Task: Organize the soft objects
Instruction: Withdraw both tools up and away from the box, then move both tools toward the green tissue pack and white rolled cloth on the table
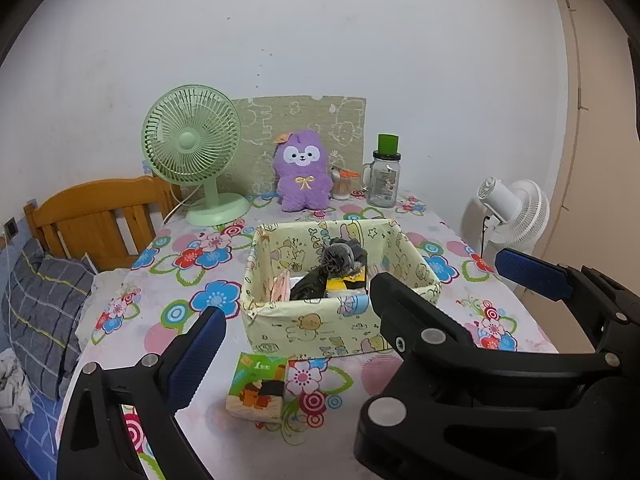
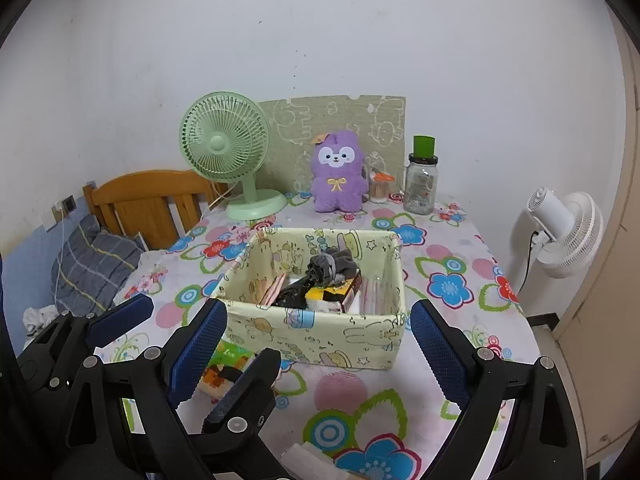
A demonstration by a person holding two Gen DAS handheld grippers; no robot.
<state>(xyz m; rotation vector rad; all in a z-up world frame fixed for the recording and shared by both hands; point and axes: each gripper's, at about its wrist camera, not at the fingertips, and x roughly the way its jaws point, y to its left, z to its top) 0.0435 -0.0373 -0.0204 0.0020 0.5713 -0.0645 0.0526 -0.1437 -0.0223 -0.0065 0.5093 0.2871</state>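
A pale yellow cartoon-print fabric basket [image 1: 316, 330] [image 2: 320, 336] stands mid-table. It holds a rolled grey sock bundle [image 1: 340, 258] [image 2: 330, 266], something black and some packets. A green and orange tissue pack [image 1: 258, 390] [image 2: 222, 372] lies on the cloth in front of the basket. Against the back wall sits a purple plush [image 1: 304, 172] [image 2: 340, 176]. My left gripper [image 1: 320, 312] hangs open and empty above the pack. My right gripper [image 2: 318, 308] [image 1: 440, 270] is also open and empty, facing the basket. It hides my left gripper's right finger in the left wrist view.
A green desk fan [image 1: 192, 144], a glass jar with a green lid [image 1: 384, 180] and a swab holder [image 1: 343, 186] line the back. On the floor to the right is a white fan [image 2: 564, 232]. A bed with a wooden headboard [image 1: 96, 216] adjoins the table on the left.
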